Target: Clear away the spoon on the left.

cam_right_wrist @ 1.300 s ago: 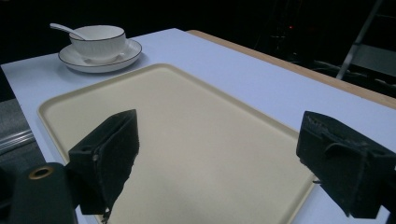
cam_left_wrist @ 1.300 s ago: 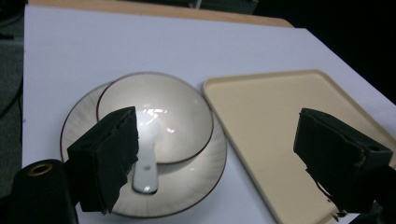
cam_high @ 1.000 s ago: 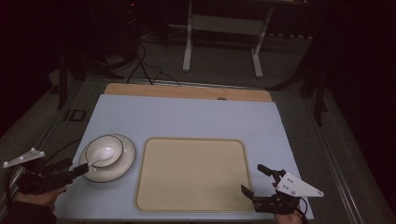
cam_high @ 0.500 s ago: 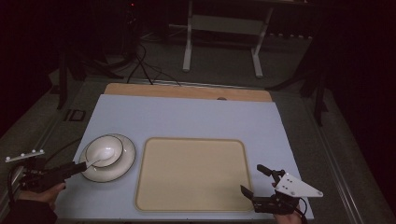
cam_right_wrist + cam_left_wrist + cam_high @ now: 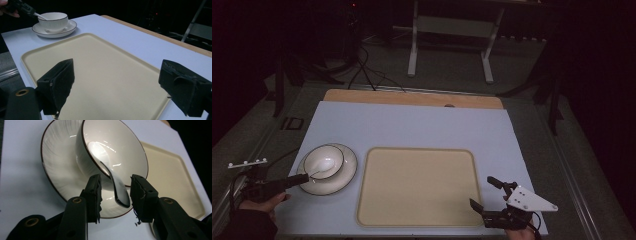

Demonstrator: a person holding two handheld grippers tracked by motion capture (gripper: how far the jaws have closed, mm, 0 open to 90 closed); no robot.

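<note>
A white bowl with a dark rim stands on a matching saucer at the table's left. A white spoon lies in the bowl, its handle sticking out over the rim. My left gripper reaches in from the left, with one jaw on each side of that handle. The jaws have just been closing; a gap still shows between the pads and the handle. My right gripper rests open at the front right corner of the beige tray, nothing between its jaws.
The tray lies bare in the middle of the pale blue table cover. A wooden strip runs along the far edge. Metal stand legs and cables sit on the dark floor beyond.
My left hand has sunk slightly beside the saucer, its tips staying at the spoon handle. The right gripper has kept still.
</note>
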